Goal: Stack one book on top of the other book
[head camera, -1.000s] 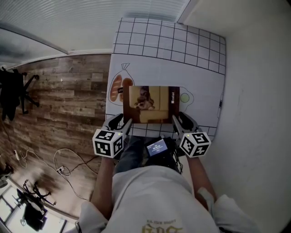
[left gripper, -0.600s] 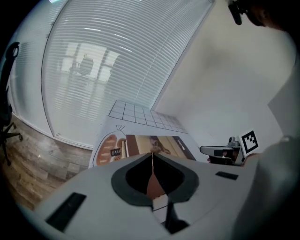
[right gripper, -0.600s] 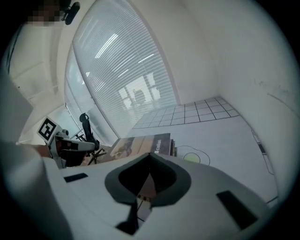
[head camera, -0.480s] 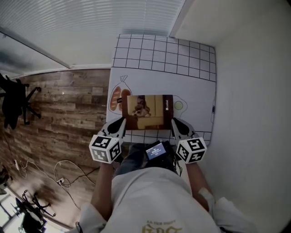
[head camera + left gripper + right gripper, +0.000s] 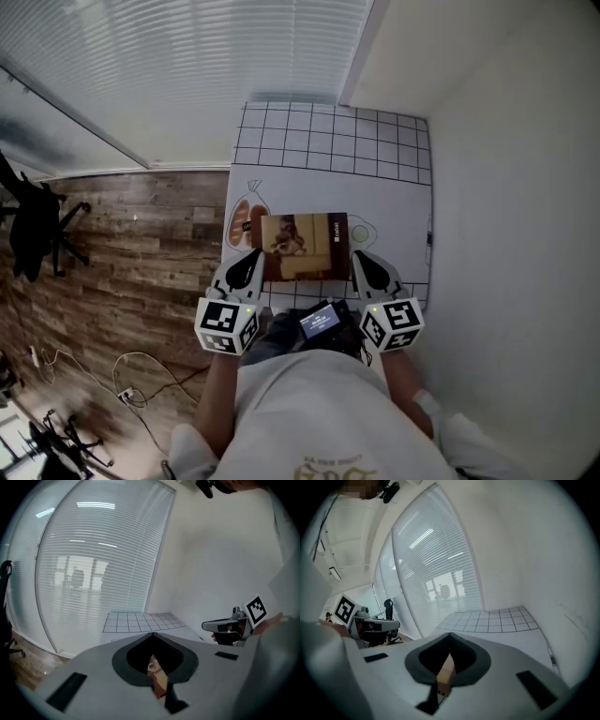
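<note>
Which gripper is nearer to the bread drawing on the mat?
Left. The left gripper is beside the book's left edge, just below the bread drawing in the head view. The right gripper is beyond the book, at its right edge.

Left tongs and right tongs held side by side ahead of the torso, pointing forward and slightly down. Both jaws pinched shut on near corners of the book. Forearms roughly parallel.
</note>
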The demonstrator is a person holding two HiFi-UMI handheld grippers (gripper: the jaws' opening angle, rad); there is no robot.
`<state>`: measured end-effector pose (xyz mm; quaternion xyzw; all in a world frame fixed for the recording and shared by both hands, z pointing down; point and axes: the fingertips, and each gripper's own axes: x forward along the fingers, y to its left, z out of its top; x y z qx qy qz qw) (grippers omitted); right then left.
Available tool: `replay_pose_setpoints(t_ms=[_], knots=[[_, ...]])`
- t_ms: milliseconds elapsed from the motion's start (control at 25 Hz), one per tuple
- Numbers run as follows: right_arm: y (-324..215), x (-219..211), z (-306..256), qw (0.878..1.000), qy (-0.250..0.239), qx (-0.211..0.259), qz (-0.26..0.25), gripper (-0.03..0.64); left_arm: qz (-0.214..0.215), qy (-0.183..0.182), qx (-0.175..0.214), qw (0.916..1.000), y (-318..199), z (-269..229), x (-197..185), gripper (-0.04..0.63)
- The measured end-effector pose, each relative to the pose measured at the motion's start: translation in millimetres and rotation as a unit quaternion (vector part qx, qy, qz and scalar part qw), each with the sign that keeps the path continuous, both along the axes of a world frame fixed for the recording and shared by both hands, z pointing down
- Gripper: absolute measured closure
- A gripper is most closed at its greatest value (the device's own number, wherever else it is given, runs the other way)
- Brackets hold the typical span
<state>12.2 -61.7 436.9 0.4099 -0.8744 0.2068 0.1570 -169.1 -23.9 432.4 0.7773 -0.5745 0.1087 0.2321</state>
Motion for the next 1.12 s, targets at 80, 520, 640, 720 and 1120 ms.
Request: replay_pose_setpoints(t_ms=[80, 520, 640, 720, 1120], knots=[[-2, -1, -10, 1.000, 0.001, 0.016, 0.001, 0.609, -0.003, -0.012, 0.027, 0.9996, -2, -14, 0, 0.588], [-5, -4, -43, 0.998, 0.011, 0.064, 0.004, 0.611, -0.008, -0.044, 0.071, 0.9964, -2, -43, -8, 0.588], [-2, -3, -45, 0.998, 0.009, 0.066, 0.006, 0.611, -0.013, -0.040, 0.074, 0.9964, 0, -45, -10, 0.588], [-1, -3, -45, 0.998, 0.008, 0.066, 0.006, 0.611, -0.014, -0.038, 0.076, 0.9963, 0, -46, -9, 0.586], [-2, 0, -44, 0.998, 0.008, 0.069, 0.009, 0.611, -0.026, -0.049, 0.079, 0.9953, 0, -46, -14, 0.588]])
